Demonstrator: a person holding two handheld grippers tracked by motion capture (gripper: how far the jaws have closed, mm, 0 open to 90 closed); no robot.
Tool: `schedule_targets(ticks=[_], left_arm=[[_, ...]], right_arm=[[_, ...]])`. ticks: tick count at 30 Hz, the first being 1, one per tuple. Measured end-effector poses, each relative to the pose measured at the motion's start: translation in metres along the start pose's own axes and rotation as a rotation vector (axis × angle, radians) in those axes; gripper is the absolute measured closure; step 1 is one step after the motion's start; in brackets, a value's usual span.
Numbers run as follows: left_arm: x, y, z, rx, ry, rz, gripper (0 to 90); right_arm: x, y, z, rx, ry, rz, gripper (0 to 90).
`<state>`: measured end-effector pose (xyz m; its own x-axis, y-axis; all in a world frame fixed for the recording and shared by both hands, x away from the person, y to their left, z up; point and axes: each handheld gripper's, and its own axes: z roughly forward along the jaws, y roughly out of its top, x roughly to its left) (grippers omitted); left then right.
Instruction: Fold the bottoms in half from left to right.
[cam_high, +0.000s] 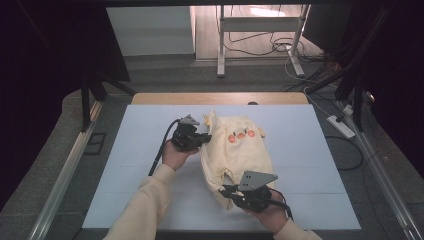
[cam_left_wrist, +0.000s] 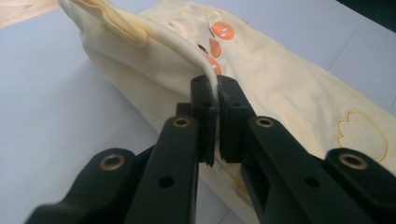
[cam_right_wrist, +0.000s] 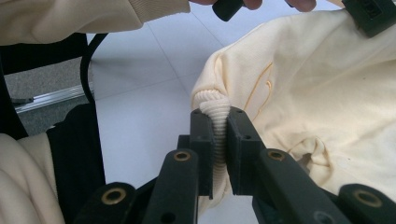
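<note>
No readable text, label, brand, number or sign appears anywhere here.

A lab-style recording station, not a home.

A white foam-board work surface (cam_high: 150, 150) is laid over a wooden tabletop (cam_high: 220, 98), well beyond the claws. Black curtains (cam_high: 45, 60) are hung at both sides, and loose cables (cam_high: 260, 42), a white power strip (cam_high: 341, 126) and metal stand legs (cam_high: 220, 45) are seen on the grey floor behind.
</note>
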<state>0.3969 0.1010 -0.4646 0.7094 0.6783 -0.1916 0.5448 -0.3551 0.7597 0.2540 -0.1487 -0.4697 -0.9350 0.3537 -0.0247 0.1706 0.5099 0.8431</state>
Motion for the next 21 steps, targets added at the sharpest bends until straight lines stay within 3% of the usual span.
schedule_targets(ticks=[21], left_arm=[[-0.011, 0.012, 0.010, -0.033, -0.043, -0.003, 85.5]], right_arm=[[-0.008, -0.011, -0.025, 0.002, -0.033, 0.028, 82.4]])
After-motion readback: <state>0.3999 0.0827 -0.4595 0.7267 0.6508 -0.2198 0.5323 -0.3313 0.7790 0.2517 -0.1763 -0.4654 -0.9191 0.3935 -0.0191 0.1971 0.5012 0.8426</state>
